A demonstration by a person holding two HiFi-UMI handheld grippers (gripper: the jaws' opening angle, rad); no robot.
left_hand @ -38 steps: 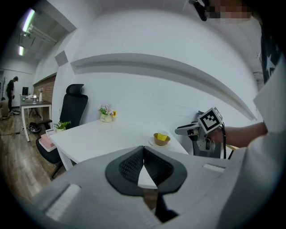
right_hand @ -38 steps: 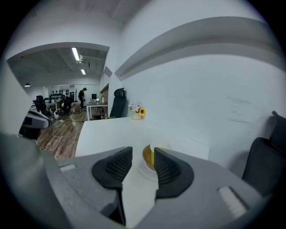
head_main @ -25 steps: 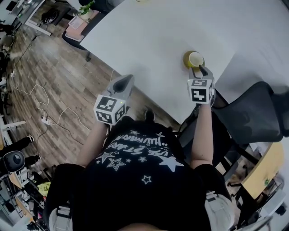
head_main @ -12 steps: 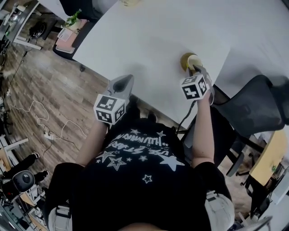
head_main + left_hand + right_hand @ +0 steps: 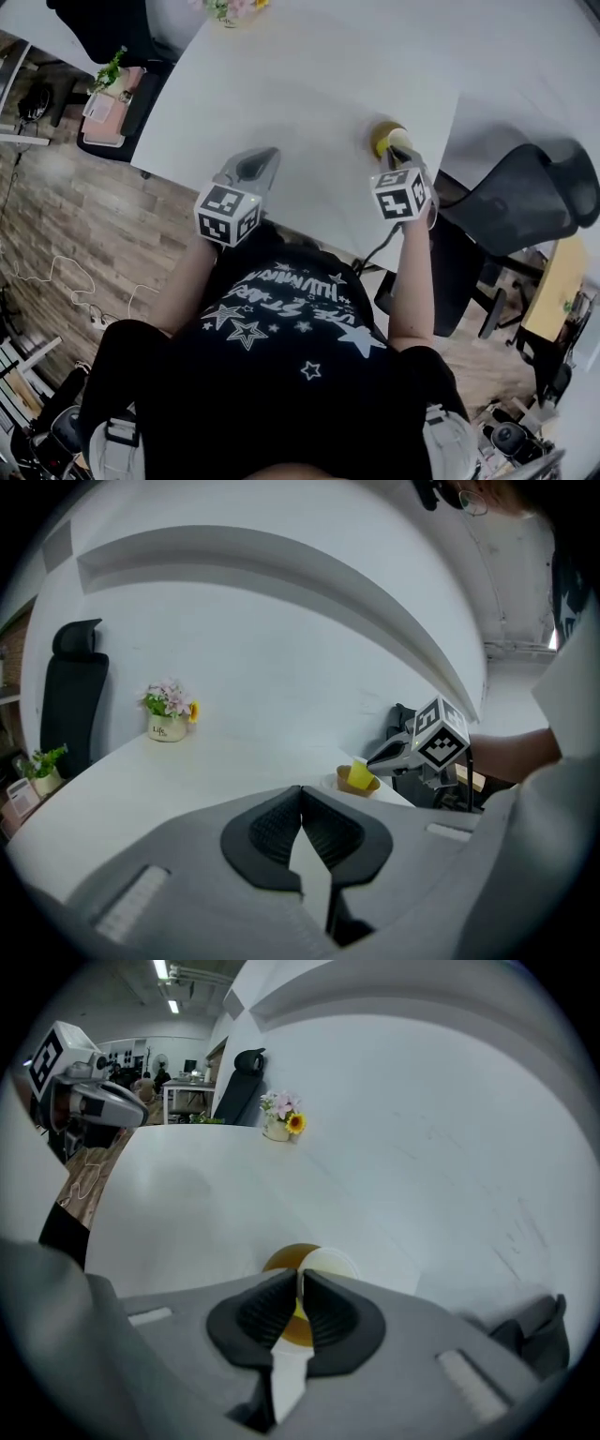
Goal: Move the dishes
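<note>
Right gripper (image 5: 300, 1286) jaws have just been closing and are now narrow, pinching the rim of the yellow cup (image 5: 355, 776). The cup sits in an amber saucer (image 5: 281, 1262) right under those jaw tips, on the white table (image 5: 281, 94) near its front edge. Left gripper (image 5: 301, 797) jaws are together with nothing between them; the cup is well off to its right, flower pot (image 5: 169, 726) far ahead-left.
</note>
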